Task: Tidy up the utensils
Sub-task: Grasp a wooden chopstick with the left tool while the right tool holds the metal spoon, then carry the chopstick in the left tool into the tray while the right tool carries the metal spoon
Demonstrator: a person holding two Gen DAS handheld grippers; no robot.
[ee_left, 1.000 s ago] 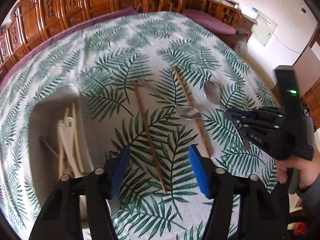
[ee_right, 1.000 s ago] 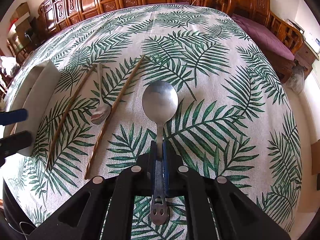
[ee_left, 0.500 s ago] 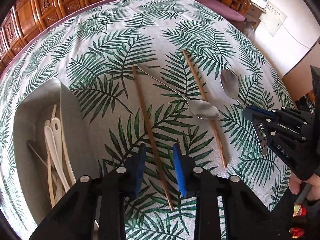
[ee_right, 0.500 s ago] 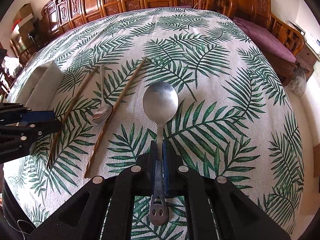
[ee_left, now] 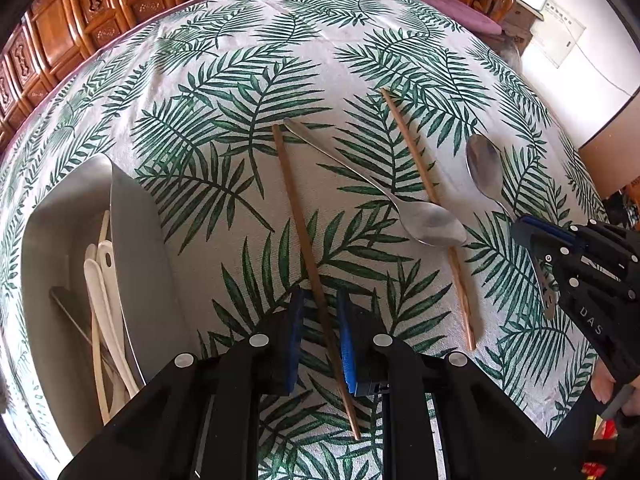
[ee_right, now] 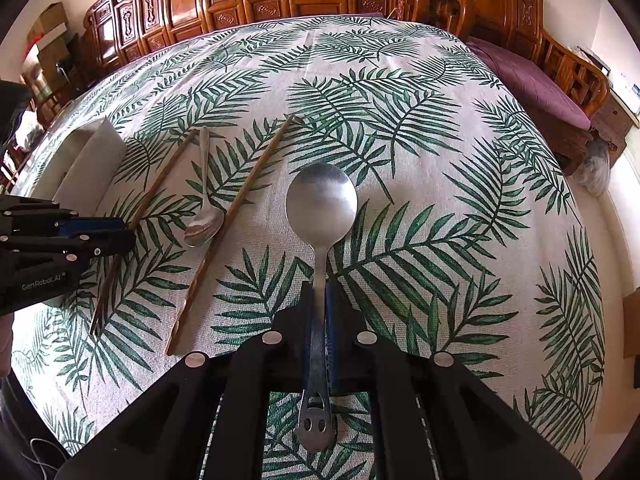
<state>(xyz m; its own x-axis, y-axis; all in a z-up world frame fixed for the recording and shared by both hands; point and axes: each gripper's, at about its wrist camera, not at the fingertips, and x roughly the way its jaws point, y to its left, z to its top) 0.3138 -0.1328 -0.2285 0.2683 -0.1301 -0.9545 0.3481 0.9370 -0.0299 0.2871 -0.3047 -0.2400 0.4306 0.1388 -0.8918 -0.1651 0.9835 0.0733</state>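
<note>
The left gripper is hanging low over the leaf-print tablecloth with its blue pads a narrow gap apart, straddling one wooden chopstick. The stick is running between the pads and out past them on both sides — whether the pads are touching it cannot be told. To the left of this gripper a grey tray is sitting on the cloth, holding white plastic utensils and a darker handle. Ahead and to its right a small steel spoon is lying with its bowl resting over the second chopstick.

The right gripper is clamping the handle of a large steel spoon between its fully closed pads — the bowl is pointing straight ahead, face up, and the perforated handle end is sticking out behind the fingers. From this side, the two chopsticks and the small spoon are lying ahead and to the left, with the tray beyond them, well apart from the held spoon.
</note>
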